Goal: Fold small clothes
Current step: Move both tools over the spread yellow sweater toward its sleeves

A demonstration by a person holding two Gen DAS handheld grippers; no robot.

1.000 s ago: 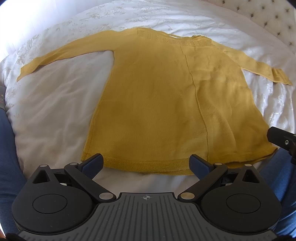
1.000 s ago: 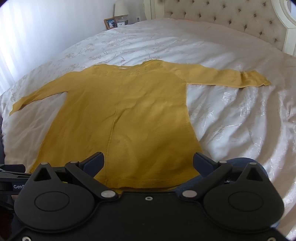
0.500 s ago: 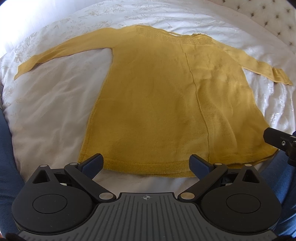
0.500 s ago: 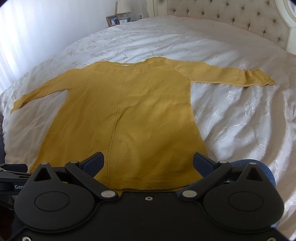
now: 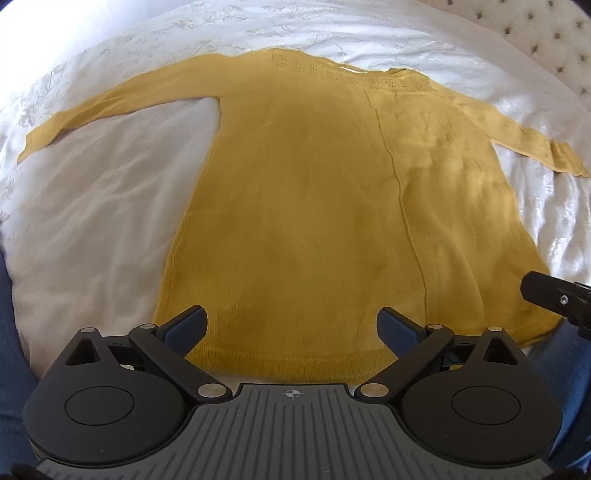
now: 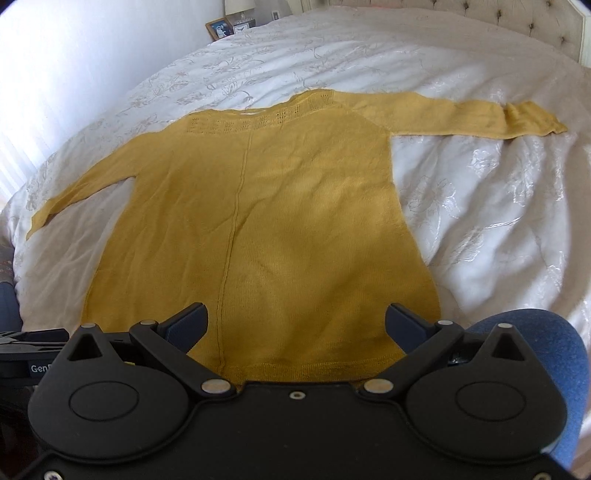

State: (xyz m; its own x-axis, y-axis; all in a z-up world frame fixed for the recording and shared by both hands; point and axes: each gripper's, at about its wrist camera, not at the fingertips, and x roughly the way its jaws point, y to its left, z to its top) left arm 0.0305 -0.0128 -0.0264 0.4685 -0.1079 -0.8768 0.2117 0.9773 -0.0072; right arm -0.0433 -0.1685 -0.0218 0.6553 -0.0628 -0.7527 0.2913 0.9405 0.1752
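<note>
From your left wrist camera, the mustard-yellow knit sweater (image 5: 314, 206) lies spread flat on the white embroidered bedspread (image 5: 96, 229), hem toward you, openwork neckline away, both sleeves stretched out to the sides. Your left gripper (image 5: 291, 326) hovers just above the hem with its fingers spread wide and nothing between them; the blue pads (image 5: 186, 326) frame the left half of the hem without clearly touching it. At the right edge of this view a black part of your other tool (image 5: 550, 293) pokes in near the hem's right corner, over your blue-clad leg (image 5: 565, 365). From your right wrist camera, the same sweater (image 6: 266, 225) fills the middle of the bed, a raised seam running from neckline to hem, the right sleeve (image 6: 476, 118) reaching out toward the tufted headboard (image 6: 480, 18). Your right gripper (image 6: 295, 325) is likewise spread open and empty, poised over the right half of the hem. A framed photo (image 6: 220, 28) stands on a nightstand beyond the bed. By my reading, no fold is made yet: you are at the first grasp. The next move probably calls for lowering both tools until the pads straddle the fabric edge, closing on the knit alone and not the bedspread beneath, then carrying the cloth over evenly so the fold stays square.
</note>
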